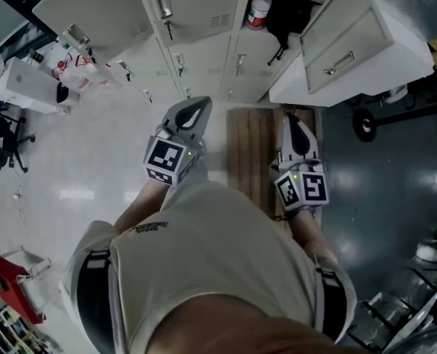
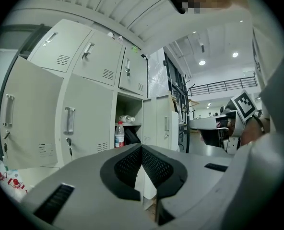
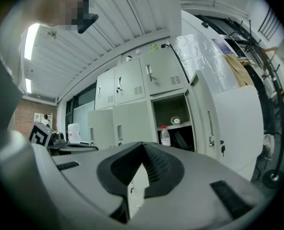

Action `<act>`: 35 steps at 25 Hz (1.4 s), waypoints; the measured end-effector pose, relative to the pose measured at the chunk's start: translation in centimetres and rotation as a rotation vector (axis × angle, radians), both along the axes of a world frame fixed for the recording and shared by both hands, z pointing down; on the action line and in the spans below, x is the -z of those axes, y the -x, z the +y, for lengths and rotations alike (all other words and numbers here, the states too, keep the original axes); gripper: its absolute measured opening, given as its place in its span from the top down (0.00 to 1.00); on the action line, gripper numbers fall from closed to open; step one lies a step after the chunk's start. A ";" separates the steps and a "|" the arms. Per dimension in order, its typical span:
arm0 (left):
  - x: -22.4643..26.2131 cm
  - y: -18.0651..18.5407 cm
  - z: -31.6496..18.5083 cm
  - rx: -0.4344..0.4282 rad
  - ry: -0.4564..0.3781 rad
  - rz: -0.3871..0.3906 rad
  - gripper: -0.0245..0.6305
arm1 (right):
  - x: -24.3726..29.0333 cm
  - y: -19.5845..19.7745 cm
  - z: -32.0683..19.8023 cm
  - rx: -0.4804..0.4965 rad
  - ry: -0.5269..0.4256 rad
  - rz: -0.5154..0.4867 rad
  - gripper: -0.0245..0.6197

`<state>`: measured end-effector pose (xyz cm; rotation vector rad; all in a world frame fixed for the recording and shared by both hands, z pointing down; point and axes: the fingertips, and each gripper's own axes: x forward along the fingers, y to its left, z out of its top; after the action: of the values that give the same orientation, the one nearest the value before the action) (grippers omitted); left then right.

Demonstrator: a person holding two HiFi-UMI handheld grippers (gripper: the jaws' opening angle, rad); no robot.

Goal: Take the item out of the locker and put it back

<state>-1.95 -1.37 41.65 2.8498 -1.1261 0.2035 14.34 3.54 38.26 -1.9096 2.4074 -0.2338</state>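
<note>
An open locker compartment [image 1: 288, 9] holds an upright clear water bottle [image 1: 260, 6] with a red cap and label, next to a dark bag [image 1: 286, 21]. The same bottle [image 2: 119, 134] [image 3: 165, 136] stands at the compartment's left side in both gripper views, and a second bottle [image 2: 126, 119] lies on the shelf above it. My left gripper [image 1: 194, 109] and right gripper [image 1: 293, 124] hang low in front of my body, well short of the lockers. Both are shut with nothing between the jaws, and the left fingertips [image 2: 141, 147] and right fingertips [image 3: 143, 145] meet.
The compartment's door [image 1: 351, 43] swings open to the right. Another locker door [image 1: 93, 9] stands open at the left. A wooden board [image 1: 252, 146] lies on the floor under my grippers. White jugs and packages [image 1: 78, 68] sit at the left, a wheeled frame [image 1: 364, 124] at the right.
</note>
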 end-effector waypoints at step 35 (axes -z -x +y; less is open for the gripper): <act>5.1 -2.3 -17.3 -0.180 -0.077 0.072 0.94 | 5.0 -0.3 -16.4 -0.139 -0.088 0.044 0.96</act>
<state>0.36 -18.66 36.58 3.0003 -0.8843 0.0676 14.61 -12.89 33.28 -2.0520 2.2566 -0.0790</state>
